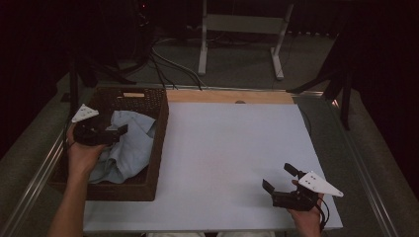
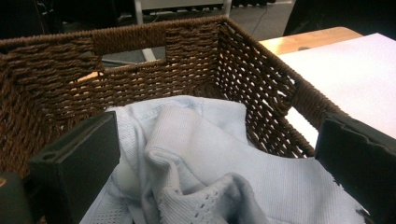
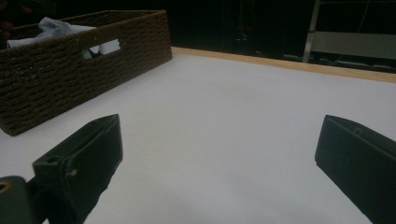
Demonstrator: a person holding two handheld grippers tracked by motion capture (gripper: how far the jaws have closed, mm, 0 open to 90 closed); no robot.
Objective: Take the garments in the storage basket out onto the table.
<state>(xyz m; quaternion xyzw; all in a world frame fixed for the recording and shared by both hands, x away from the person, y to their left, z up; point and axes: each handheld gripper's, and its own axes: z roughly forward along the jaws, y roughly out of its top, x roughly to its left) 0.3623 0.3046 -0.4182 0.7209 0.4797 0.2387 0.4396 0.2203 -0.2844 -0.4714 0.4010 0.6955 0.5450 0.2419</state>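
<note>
High view: left hand-held gripper [image 1: 120, 132] sits inside the wicker basket [image 1: 159, 143] at the left edge of the white surface [image 1: 222, 158], held by the left hand [image 1: 84, 153]. Its jaws hang just over a light-blue knit garment [image 1: 129, 148] that lies crumpled in the basket, w/ one fold up against the basket's right wall. Can't tell the jaw gap from here. Grey three-cornered plate on top points away from the person. Right hand-held gripper [image 1: 279, 177] is over the near-right part of the surface, well apart from the basket, jaws spread, nothing between them; right hand [image 1: 307, 217] grips it from below. Bare wood strip [image 1: 227, 96] runs along the far edge of the surface.

Left gripper view: left hand-held gripper [image 2: 215, 158] has its jaws spread wide, one at each side of the frame, w/ the garment [image 2: 219, 172] bunched between & below them. Neither jaw clearly pinches the cloth; contact w/ it can't be told. Basket's far wall [image 2: 140, 70] w/ its handle cut-out stands behind, right wall slanting toward the white surface [image 2: 355, 74].

Right gripper view: right hand-held gripper [image 3: 215, 154] jaws wide apart over bare white surface [image 3: 224, 116], empty. Basket [image 3: 84, 74] stands far left, a bit of garment [image 3: 56, 28] poking above its rim & showing through the handle slot.
</note>
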